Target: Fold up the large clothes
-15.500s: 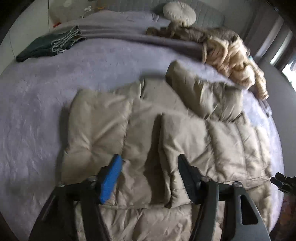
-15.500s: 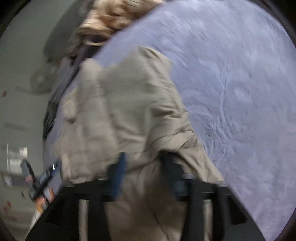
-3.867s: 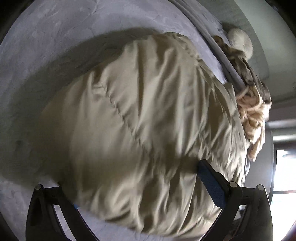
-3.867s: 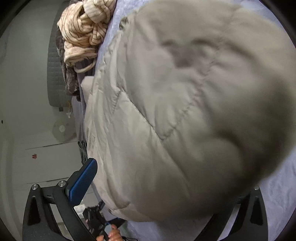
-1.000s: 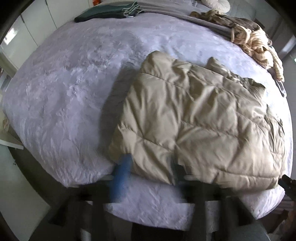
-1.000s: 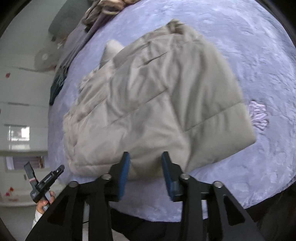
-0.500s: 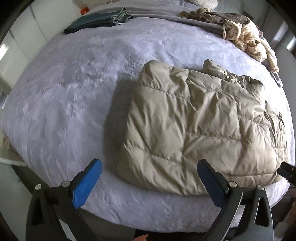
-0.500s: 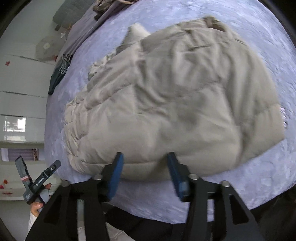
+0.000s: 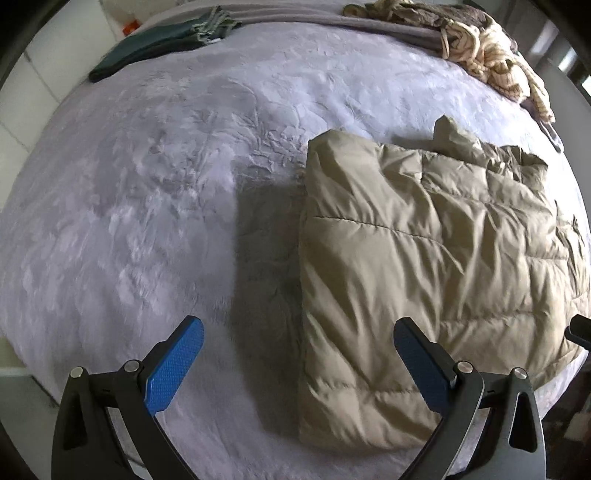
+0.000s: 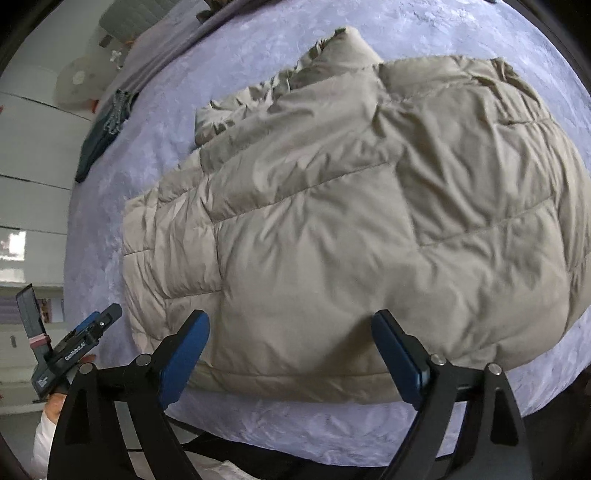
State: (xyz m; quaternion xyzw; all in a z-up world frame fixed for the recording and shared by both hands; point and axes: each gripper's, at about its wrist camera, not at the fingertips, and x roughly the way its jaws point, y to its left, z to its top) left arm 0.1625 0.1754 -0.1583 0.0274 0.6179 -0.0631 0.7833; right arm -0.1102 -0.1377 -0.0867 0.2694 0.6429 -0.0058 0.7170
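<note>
A beige quilted puffer jacket (image 9: 424, 251) lies folded into a thick rectangle on the lavender bed (image 9: 147, 184). It fills the middle of the right wrist view (image 10: 351, 206). My left gripper (image 9: 295, 332) is open and empty, above the jacket's near left edge. My right gripper (image 10: 290, 328) is open and empty, just above the jacket's near edge. The left gripper also shows at the lower left of the right wrist view (image 10: 70, 350).
A dark green folded garment (image 9: 159, 44) lies at the bed's far left, also in the right wrist view (image 10: 103, 129). A pile of cream and brown clothes (image 9: 487, 59) sits at the far right. A grey blanket (image 9: 314, 18) runs along the far edge.
Both grippers were shut on the jacket's near edge a second ago. They have opened wide and let it go. The jacket now rests folded on the bed.
</note>
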